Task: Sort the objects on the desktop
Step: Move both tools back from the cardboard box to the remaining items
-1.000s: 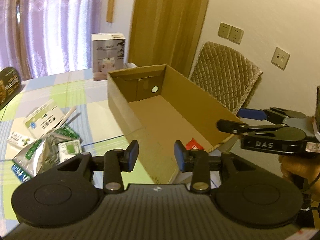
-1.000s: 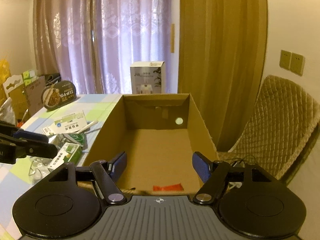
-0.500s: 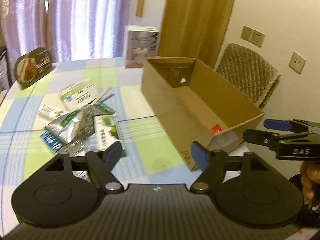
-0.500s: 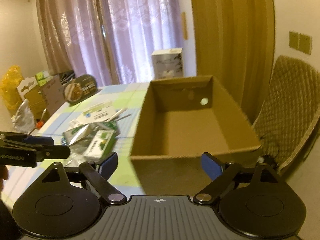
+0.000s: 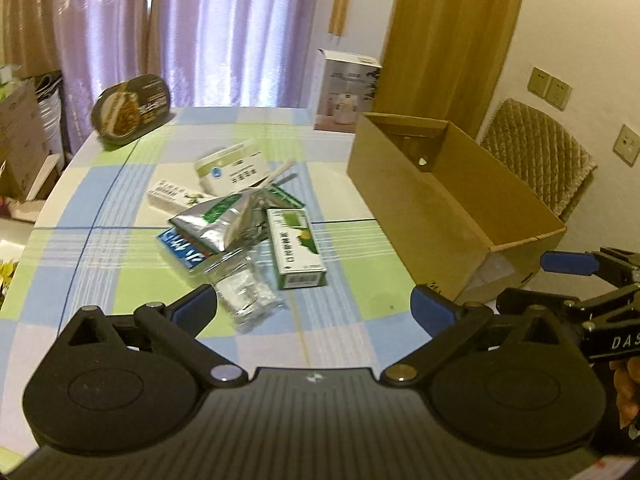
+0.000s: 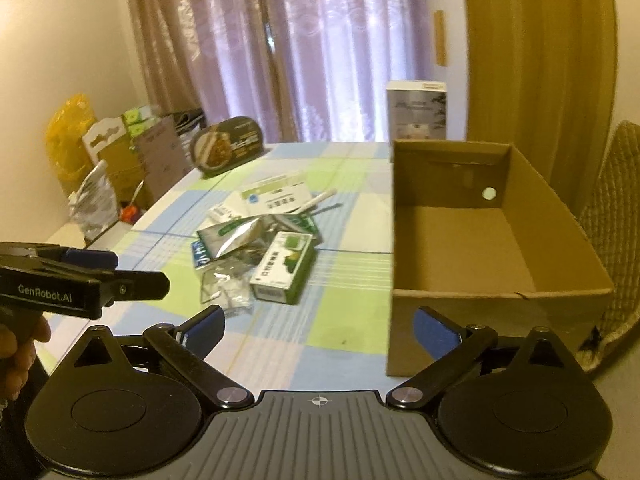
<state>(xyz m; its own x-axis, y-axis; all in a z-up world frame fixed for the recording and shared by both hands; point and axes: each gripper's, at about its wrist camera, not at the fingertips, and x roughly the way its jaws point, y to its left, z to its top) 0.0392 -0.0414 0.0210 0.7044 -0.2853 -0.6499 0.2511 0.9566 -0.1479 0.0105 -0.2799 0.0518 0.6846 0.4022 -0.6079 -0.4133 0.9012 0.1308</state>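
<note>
A: Just ahead of the left gripper, what is seen on the checked tablecloth?

B: A loose heap of packets is seen. A green-and-white carton lies flat at the heap's right edge, its short barcoded end turned toward the gripper. A crumpled silver foil pouch with a green label is propped on the heap beside it, and a clear plastic bag of white contents lies nearest the left fingertip. A white box printed in blue and green is set at the far side, with a white stick just beyond it.

A: And to the right of that gripper?

B: An open cardboard box is placed there, apart from the heap. Its inside is brown; the floor nearest the cameras is hidden by the wall.

A: How are the tools held?

B: The left gripper's blue-padded fingers are spread wide, nothing is held between them, and nothing is touched. The right gripper is likewise spread wide and empty; the carton is seen ahead and to its left, the cardboard box ahead and to its right. A hand is partly seen on the left tool's handle.
</note>
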